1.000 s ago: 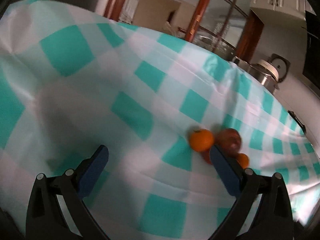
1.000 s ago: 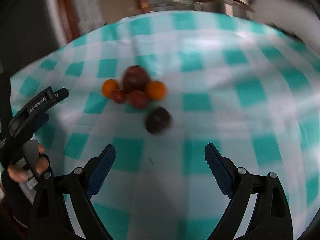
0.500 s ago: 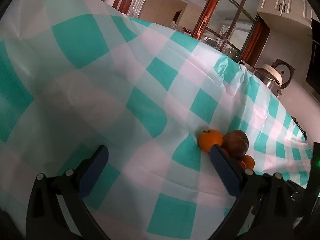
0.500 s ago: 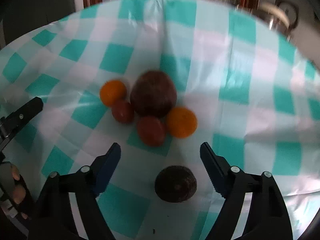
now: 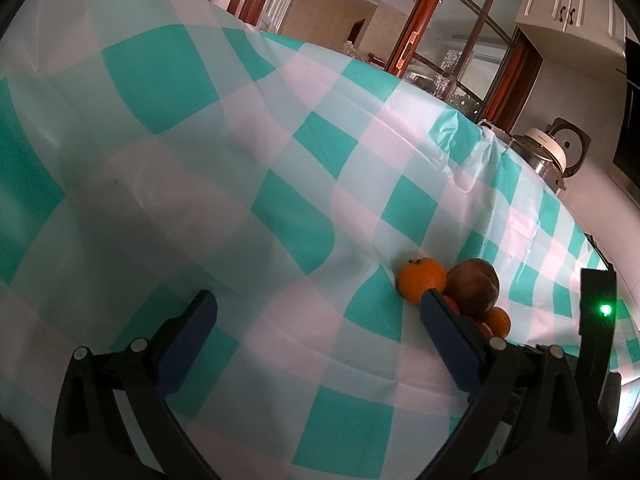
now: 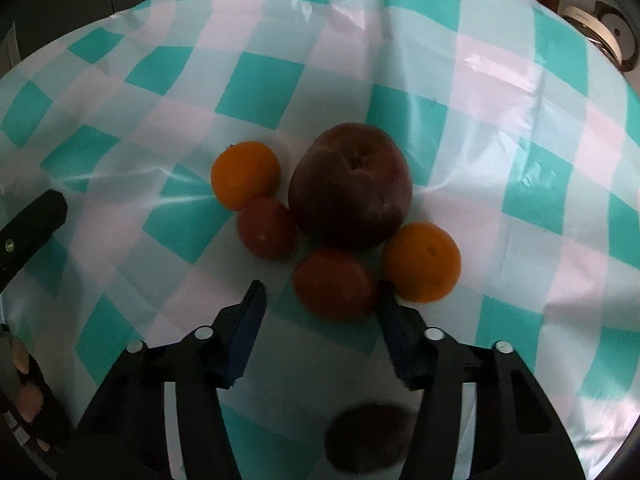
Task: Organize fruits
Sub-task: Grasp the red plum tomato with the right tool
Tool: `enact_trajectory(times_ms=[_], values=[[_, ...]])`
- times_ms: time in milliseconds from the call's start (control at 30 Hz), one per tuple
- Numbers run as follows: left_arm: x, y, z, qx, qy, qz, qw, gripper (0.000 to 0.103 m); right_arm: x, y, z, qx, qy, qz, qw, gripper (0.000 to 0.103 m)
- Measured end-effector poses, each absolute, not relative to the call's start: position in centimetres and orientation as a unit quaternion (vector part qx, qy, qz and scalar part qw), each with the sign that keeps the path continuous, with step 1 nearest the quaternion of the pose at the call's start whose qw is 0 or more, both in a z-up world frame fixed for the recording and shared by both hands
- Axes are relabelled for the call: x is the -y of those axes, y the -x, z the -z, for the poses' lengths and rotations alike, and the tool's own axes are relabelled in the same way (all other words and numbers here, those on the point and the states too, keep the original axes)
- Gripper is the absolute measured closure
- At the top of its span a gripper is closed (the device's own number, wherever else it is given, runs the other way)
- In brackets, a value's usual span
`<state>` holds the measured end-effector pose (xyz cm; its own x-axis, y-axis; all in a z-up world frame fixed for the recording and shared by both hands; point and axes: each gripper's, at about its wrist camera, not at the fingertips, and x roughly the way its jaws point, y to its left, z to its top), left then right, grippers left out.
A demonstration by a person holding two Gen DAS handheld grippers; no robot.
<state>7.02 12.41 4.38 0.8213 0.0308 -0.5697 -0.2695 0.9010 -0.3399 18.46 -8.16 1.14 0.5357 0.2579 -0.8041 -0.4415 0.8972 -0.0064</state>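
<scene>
In the right wrist view a fruit cluster lies on the teal-and-white checked cloth (image 6: 264,80): a big dark red apple (image 6: 350,188), two oranges (image 6: 245,174) (image 6: 422,262), and two small red fruits (image 6: 266,228) (image 6: 334,286). A dark round fruit (image 6: 368,442) lies apart, low between my right gripper's arms. My right gripper (image 6: 320,300) is open, its fingertips flanking the nearer small red fruit without gripping it. My left gripper (image 5: 316,308) is open and empty over bare cloth; the cluster, with an orange (image 5: 420,280) and the apple (image 5: 474,286), sits by its right finger.
The cloth (image 5: 240,160) drapes over the table's far edge. A rice cooker (image 5: 556,152) and a glass door (image 5: 448,40) stand beyond it. The left gripper's body (image 6: 24,232) shows at the left edge of the right wrist view, the right gripper's unit (image 5: 596,312) at the right of the left view.
My right gripper has moved forward past the dark round fruit to the cluster, and its jaws have narrowed. The left gripper has shifted slightly closer to the cloth.
</scene>
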Motion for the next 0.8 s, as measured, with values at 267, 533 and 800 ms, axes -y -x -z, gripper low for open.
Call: enact_trajectory(times_ms=[267, 533, 800], values=[[-12.2, -7.0, -4.2, -0.289, 0.212, -0.083, 0.930, 0.002, 9.7, -19.7, -1.5, -0.438, 0.108, -0.227, 0.863, 0.064], [-11.9, -6.8, -4.2, -0.290, 0.206, -0.064, 0.932, 0.002, 12.0, -16.0, -5.3, -0.366, 0.064, -0.214, 0.903, 0.065], [-4.6, -6.4, -5.2, -0.316, 0.130, 0.133, 0.931, 0.002, 20.5, -4.0, -7.7, -0.278, 0.006, -0.089, 0.956, 0.064]])
